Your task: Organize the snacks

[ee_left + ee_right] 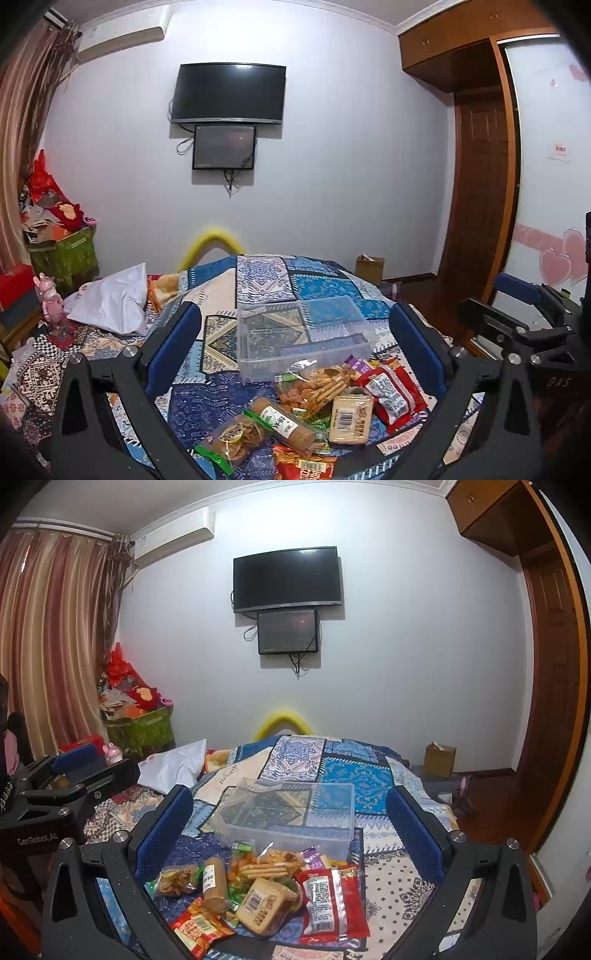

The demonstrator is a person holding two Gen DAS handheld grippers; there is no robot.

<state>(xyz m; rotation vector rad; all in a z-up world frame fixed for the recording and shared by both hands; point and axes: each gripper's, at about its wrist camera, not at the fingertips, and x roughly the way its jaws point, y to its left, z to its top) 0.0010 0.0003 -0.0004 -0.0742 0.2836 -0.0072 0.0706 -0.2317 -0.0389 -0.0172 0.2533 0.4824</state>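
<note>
A clear plastic bin stands empty on the patchwork bedspread. In front of it lies a pile of snack packets: a red packet, a beige biscuit pack, a brown roll and an orange-red packet. My left gripper is open and empty, held above the pile. My right gripper is open and empty over the same pile. Each gripper shows at the edge of the other's view.
A white pillow lies at the left of the bed. A green box piled with red items stands by the curtain. A cardboard box sits on the floor at the right, near the wooden wardrobe.
</note>
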